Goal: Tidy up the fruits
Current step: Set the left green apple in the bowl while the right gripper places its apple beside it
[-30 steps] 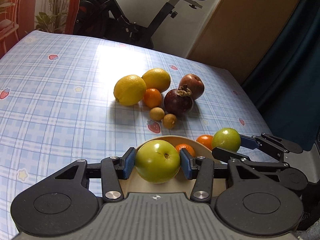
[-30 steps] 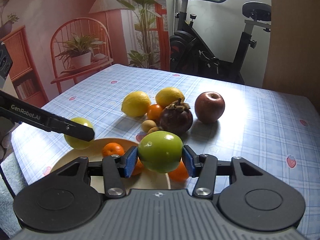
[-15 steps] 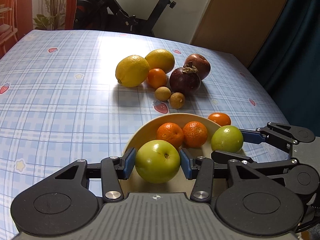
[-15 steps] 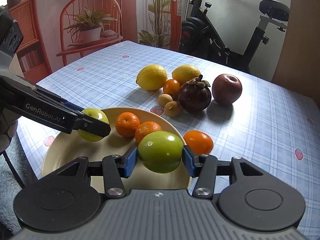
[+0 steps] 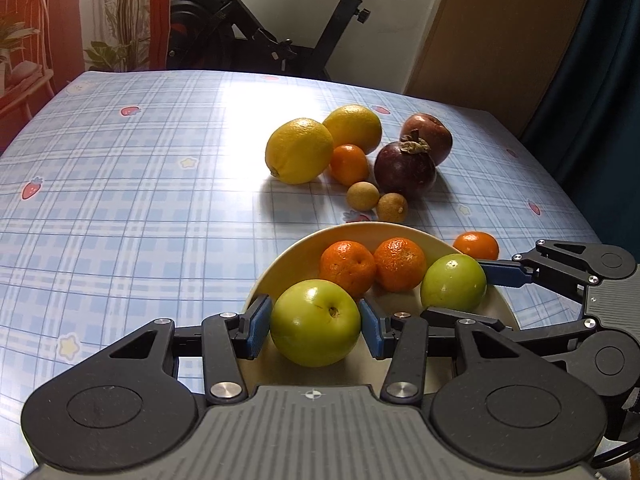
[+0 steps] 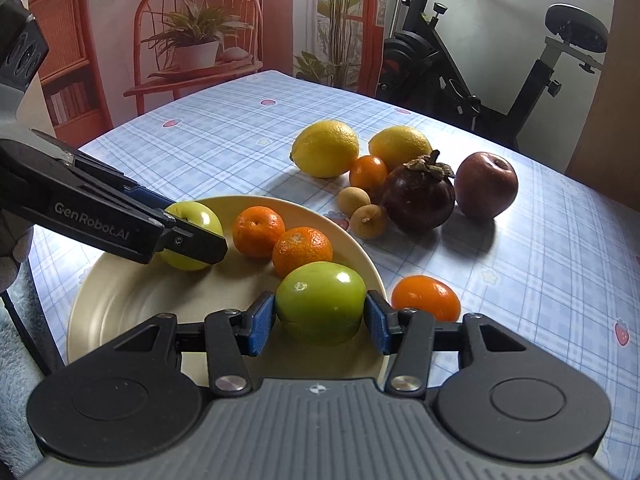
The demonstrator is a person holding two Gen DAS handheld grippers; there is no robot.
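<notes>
A cream plate [image 6: 132, 300] [image 5: 296, 256] holds two mandarins [image 6: 258, 231] [image 6: 302, 250]. My left gripper [image 5: 316, 324] is shut on a green apple [image 5: 315, 322] low over the plate's near rim; it also shows in the right wrist view [image 6: 200, 220]. My right gripper [image 6: 320, 316] is shut on a second green apple [image 6: 320, 307] over the plate's right side; it also shows in the left wrist view [image 5: 453, 282]. A third mandarin [image 6: 425, 297] lies on the cloth just right of the plate.
Beyond the plate lie two lemons [image 5: 299, 150] [image 5: 353, 128], a small orange [image 5: 349, 163], a mangosteen [image 5: 405, 169], a red apple [image 5: 429, 138] and two longans [image 5: 362, 196] [image 5: 392, 207]. The checked tablecloth [image 5: 120, 200] ends at edges right and far; an exercise bike [image 5: 256, 40] stands behind.
Both grippers have come down lower over the plate with their green apples still held. The plate and its two mandarins have come into fuller view.
</notes>
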